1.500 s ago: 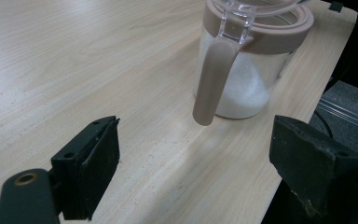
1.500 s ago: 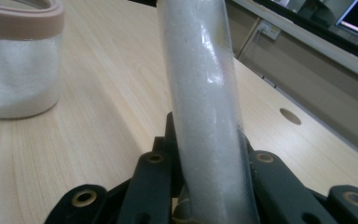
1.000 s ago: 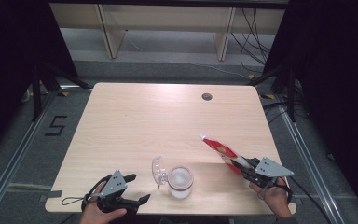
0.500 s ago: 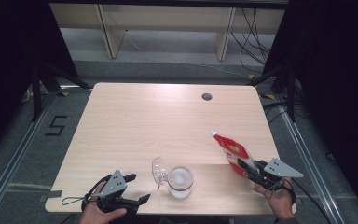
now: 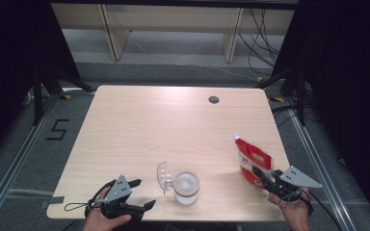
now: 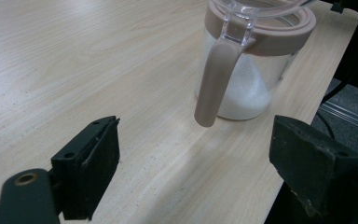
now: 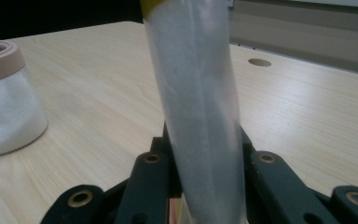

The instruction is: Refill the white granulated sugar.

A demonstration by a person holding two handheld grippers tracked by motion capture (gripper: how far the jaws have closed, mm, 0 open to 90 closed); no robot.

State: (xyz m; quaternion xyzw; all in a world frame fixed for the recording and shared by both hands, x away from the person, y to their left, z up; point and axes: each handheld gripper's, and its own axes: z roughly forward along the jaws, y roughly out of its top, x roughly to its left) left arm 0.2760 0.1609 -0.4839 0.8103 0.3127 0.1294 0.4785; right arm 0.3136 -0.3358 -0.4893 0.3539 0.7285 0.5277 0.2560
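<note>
- A pale wooden table (image 5: 139,130) is standing on a grey floor, with light shelving (image 5: 173,29) running along the dark background behind it.
- A round cable hole (image 5: 214,99) is sitting near the table's far edge, well apart from the jar and to the far right of it.
- A clear jar (image 5: 186,187) is standing upright close to the table's near edge; it is holding white powder, and its rim is carrying a beige ring.
- The jar's clear lid (image 5: 163,175) is hanging open, hinged at the jar's left side as the high view shows it.
- In the left gripper view the jar (image 6: 251,60) is showing a beige clasp (image 6: 216,77) drooping down its wall.
- The left gripper (image 5: 137,195) is lying level near the table's near edge, to the left of the jar and apart from it; a hand (image 5: 103,219) is holding it.
- Its jaws are standing wide apart with bare table between them, pointing toward the jar.
- The right gripper (image 5: 259,177) is being held to the right of the jar, well apart from it, near the table's right edge, by a hand (image 5: 294,211).
- Its jaws are clamping the lower end of a red and white pouch (image 5: 251,159), which is tilting up and away from the jar.
- In the right gripper view the pouch (image 7: 198,93) is rising between the two jaws, both pressing on it, with the jar (image 7: 7,100) off to the left of it.
</note>
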